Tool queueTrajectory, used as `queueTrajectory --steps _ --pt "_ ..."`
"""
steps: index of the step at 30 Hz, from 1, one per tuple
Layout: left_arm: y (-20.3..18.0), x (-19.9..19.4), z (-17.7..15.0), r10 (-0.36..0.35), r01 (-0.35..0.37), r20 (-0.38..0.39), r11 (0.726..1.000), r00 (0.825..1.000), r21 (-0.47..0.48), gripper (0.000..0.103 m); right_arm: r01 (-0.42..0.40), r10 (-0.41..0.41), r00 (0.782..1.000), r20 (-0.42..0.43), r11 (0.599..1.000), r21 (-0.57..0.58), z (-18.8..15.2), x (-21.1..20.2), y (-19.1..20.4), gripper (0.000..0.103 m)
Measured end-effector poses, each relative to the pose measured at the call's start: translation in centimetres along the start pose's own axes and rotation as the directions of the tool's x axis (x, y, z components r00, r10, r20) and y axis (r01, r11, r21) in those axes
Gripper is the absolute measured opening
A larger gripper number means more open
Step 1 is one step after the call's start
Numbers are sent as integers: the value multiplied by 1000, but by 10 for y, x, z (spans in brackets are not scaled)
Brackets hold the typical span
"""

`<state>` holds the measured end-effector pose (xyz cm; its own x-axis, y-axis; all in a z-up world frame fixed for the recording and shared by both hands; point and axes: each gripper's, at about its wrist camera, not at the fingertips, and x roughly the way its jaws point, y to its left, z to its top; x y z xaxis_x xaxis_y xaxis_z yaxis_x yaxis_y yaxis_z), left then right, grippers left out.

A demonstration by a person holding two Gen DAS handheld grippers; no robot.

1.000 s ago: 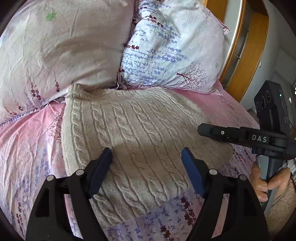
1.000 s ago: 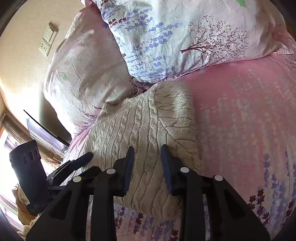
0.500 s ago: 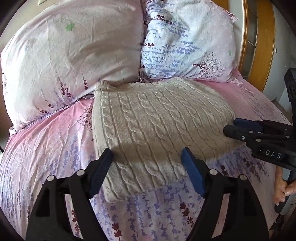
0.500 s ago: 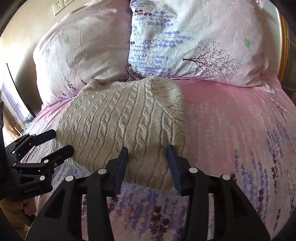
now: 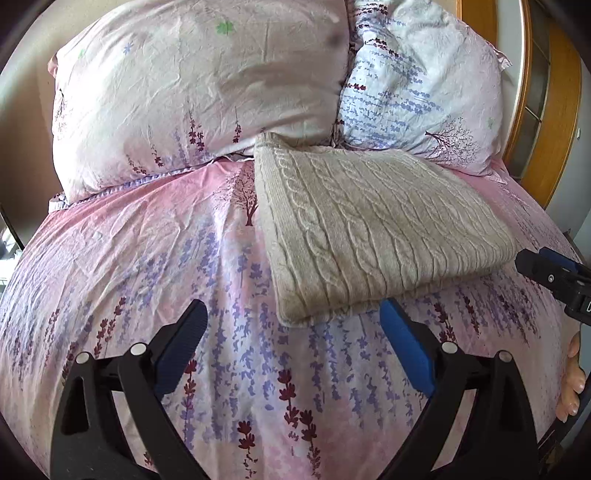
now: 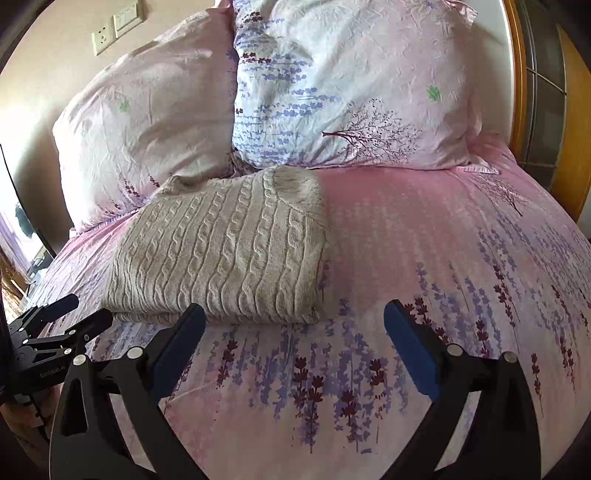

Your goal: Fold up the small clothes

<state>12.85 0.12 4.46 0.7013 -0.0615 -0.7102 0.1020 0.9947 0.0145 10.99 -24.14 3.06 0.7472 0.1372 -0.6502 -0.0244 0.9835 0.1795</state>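
Observation:
A beige cable-knit sweater lies folded into a thick rectangle on the pink floral bed sheet, its far end against the pillows. It also shows in the right wrist view. My left gripper is open and empty, just short of the sweater's near edge. My right gripper is open and empty, in front of the sweater's near right corner. The right gripper's tips show at the right edge of the left wrist view, and the left gripper shows at the left edge of the right wrist view.
Two floral pillows lean against the wall behind the sweater. A wooden bed frame runs along the right. Wall sockets sit above the pillows. Bare sheet lies right of the sweater.
Both grippers pulled back off the sweater toward the near side. The right jaws opened from narrow to wide. The sweater stayed folded on the bed.

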Motion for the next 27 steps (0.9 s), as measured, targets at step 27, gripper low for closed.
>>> queueTrajectory --steps 27 --pt "6 27 -13 70 -75 -149 997 986 -30 101 73 -87 977 -195 994 -79 -27 30 29 102"
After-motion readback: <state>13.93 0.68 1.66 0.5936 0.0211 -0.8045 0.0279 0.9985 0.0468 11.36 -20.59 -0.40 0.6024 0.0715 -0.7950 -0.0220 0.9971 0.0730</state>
